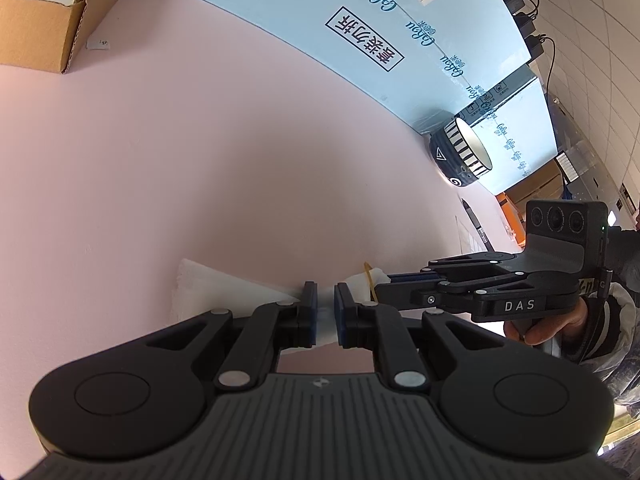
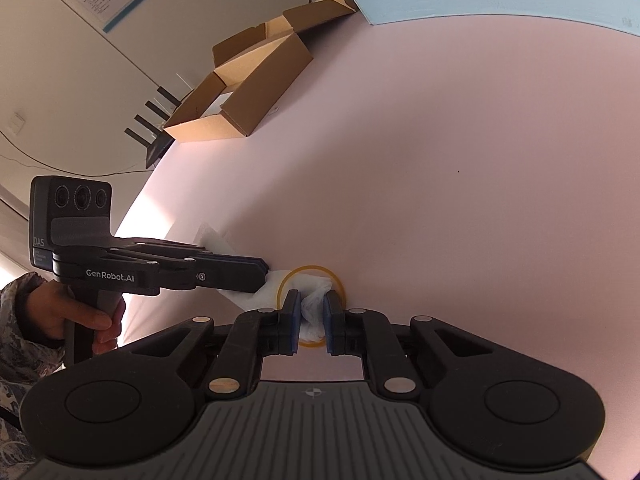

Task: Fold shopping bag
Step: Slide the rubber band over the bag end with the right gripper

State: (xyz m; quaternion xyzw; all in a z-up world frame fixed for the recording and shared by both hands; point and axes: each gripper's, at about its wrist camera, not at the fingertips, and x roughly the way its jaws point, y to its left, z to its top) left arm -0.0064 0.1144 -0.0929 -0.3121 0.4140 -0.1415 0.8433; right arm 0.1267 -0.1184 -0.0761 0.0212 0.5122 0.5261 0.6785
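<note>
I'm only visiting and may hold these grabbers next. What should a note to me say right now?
Left gripper: shut on the folded white shopping bag, pinning it on the pink table.
Right gripper: shut on the bag's bunched end, inside a yellow rubber band lying around that end.
Done: the bag is folded into a narrow strip.
Left: probably seating the band snugly on the bundle, then letting go with both. The patterned bowl and cardboard box stand well away.

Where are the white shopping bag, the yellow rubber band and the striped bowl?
white shopping bag [image 2: 313,312]: right wrist view, bunched part between the pads.
yellow rubber band [image 2: 310,268]: right wrist view, top of the loop.
striped bowl [image 1: 448,152]: left wrist view, dark outer wall.
</note>
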